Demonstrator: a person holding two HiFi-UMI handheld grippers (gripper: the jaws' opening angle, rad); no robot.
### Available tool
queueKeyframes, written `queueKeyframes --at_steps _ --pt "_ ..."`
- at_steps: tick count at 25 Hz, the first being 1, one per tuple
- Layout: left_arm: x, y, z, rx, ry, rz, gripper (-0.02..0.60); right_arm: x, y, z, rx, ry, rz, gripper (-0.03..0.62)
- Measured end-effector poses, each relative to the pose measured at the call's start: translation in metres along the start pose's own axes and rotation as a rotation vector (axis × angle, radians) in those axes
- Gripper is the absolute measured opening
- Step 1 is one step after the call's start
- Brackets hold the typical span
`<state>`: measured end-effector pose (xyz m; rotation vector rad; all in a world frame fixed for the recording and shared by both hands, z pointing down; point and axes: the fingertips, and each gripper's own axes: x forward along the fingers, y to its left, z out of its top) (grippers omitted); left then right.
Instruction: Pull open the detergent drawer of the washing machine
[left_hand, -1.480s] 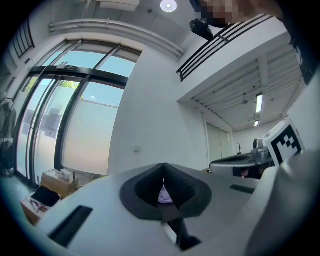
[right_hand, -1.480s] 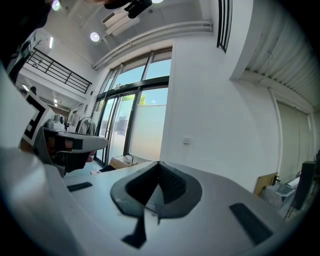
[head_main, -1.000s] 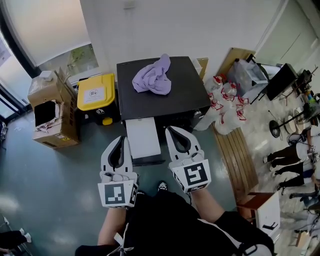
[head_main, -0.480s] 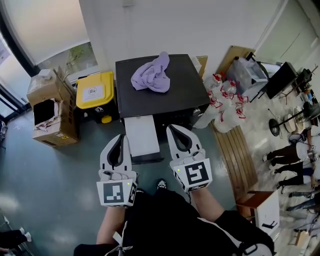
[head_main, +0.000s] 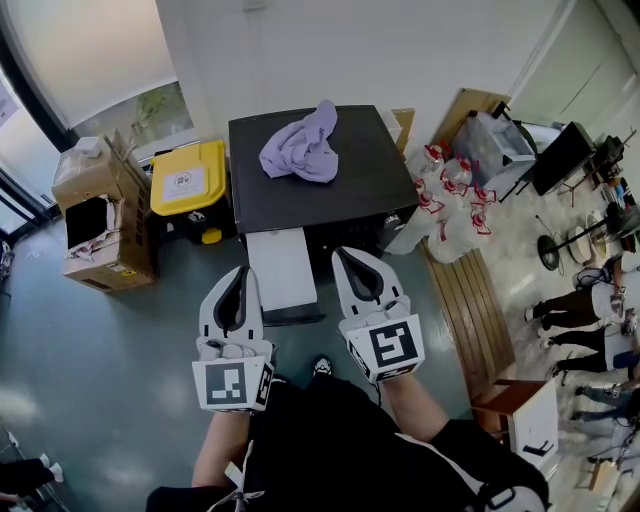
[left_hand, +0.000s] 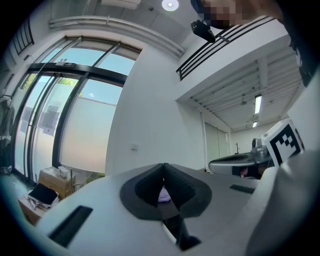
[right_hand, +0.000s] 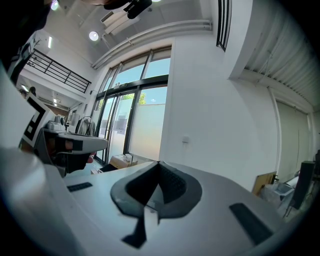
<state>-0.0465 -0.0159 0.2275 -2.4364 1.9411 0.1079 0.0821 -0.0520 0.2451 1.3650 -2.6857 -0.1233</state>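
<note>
A black washing machine (head_main: 320, 195) stands against the white wall in the head view, a crumpled lilac cloth (head_main: 302, 147) on its top. A white drawer (head_main: 282, 274) juts out from the machine's front left, toward me. My left gripper (head_main: 237, 272) hovers just left of that drawer, shut with nothing in it. My right gripper (head_main: 350, 255) hovers just right of the drawer, close to the machine's front, also shut and empty. In the left gripper view the pads (left_hand: 163, 186) meet, and a bit of the lilac cloth (left_hand: 163, 195) shows behind them. The right gripper's fingertips (right_hand: 159, 163) touch too.
A yellow-lidded black bin (head_main: 190, 195) and an open cardboard box (head_main: 98, 225) stand left of the machine. Plastic bottles (head_main: 450, 205) and a wooden bench (head_main: 468, 305) lie to the right. People (head_main: 585, 330) stand at the far right. The person's shoe (head_main: 323, 370) is just below the drawer.
</note>
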Motion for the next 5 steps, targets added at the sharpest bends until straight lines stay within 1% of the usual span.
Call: queueKeyframes --at_steps 5 --pt "0.0021 -0.0035 -0.0018 -0.002 0.000 -0.002 0.021 -0.0016 -0.0043 -0.0025 0.005 -0.003 -0.003 0.006"
